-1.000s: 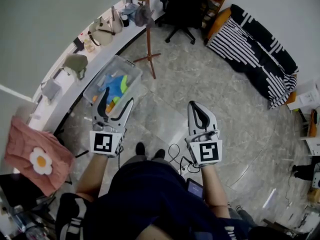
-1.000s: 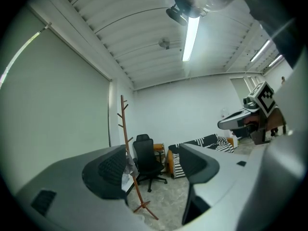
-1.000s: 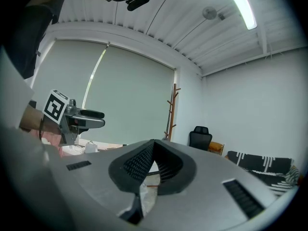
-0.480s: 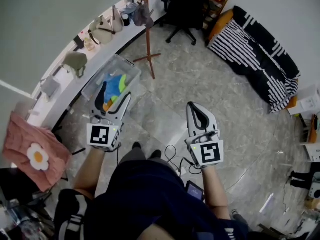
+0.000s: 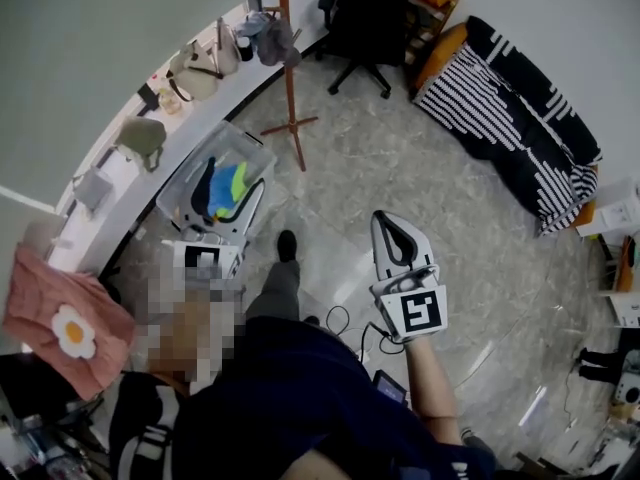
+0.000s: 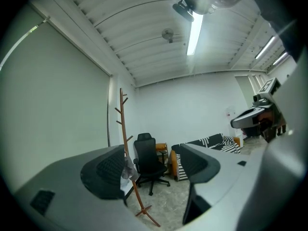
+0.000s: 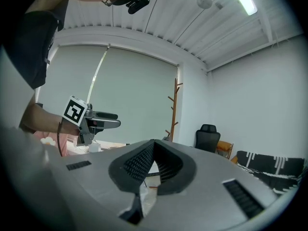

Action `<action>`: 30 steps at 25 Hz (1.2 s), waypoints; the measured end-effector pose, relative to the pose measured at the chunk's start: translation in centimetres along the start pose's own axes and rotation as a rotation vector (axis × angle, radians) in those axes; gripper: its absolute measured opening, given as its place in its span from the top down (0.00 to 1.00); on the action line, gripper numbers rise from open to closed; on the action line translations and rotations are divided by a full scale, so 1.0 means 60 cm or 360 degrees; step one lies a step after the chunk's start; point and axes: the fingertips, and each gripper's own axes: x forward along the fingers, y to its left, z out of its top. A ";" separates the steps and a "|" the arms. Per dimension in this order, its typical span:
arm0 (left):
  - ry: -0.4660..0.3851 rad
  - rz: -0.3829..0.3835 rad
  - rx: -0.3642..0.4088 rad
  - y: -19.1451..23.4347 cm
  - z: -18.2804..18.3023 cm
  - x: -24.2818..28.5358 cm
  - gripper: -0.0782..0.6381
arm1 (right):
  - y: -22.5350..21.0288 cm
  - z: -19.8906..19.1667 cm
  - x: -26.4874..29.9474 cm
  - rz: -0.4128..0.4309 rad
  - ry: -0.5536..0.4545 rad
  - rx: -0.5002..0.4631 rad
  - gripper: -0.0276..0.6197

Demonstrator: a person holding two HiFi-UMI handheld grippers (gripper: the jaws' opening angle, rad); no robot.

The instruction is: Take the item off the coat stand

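A brown wooden coat stand [image 5: 288, 68] rises from the floor at the far side, by the white counter. A grey item [image 5: 270, 36] hangs on its upper pegs. In the left gripper view the coat stand [image 6: 125, 143] is well ahead, and the grey item [image 6: 129, 170] peeks out beside the left jaw. My left gripper [image 5: 232, 180] is open and empty, held over the bin. My right gripper [image 5: 386, 218] is shut with nothing in it, its jaw tips meeting [image 7: 153, 143]. Both are far short of the stand.
A clear bin [image 5: 178, 190] of colourful things stands on the floor by the white counter [image 5: 130, 183], which carries bags. Beyond the stand are a black office chair [image 5: 365, 13] and a striped sofa [image 5: 510, 98]. A pink flowered cloth [image 5: 65, 318] hangs at left.
The person has stepped forward, one foot now ahead. My left gripper has moved forward over the bin. The right gripper has barely shifted and stays shut.
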 end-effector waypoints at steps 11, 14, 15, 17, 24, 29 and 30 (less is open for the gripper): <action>0.0011 -0.0054 0.0025 0.167 -0.029 0.329 0.40 | -0.176 0.017 0.341 -0.0031 0.0012 0.0015 0.93; 0.0030 -0.0043 0.0033 0.206 -0.035 0.410 0.40 | -0.218 0.013 0.417 -0.0004 0.0032 0.0028 0.93; 0.0034 -0.0036 0.0041 0.214 -0.037 0.435 0.40 | -0.232 0.010 0.439 0.0009 0.0037 0.0030 0.93; 0.0049 -0.0013 0.0054 0.227 -0.045 0.483 0.40 | -0.264 0.001 0.478 0.0045 0.0046 0.0029 0.93; 0.0166 0.0158 0.0077 0.258 -0.090 0.651 0.40 | -0.391 -0.024 0.609 0.0267 0.0047 0.0061 0.93; 0.0234 0.0257 0.0059 0.297 -0.140 0.747 0.40 | -0.444 -0.035 0.691 0.0433 0.0069 0.0041 0.93; 0.0243 0.0268 0.0064 0.303 -0.150 0.761 0.40 | -0.451 -0.040 0.706 0.0457 0.0075 0.0033 0.93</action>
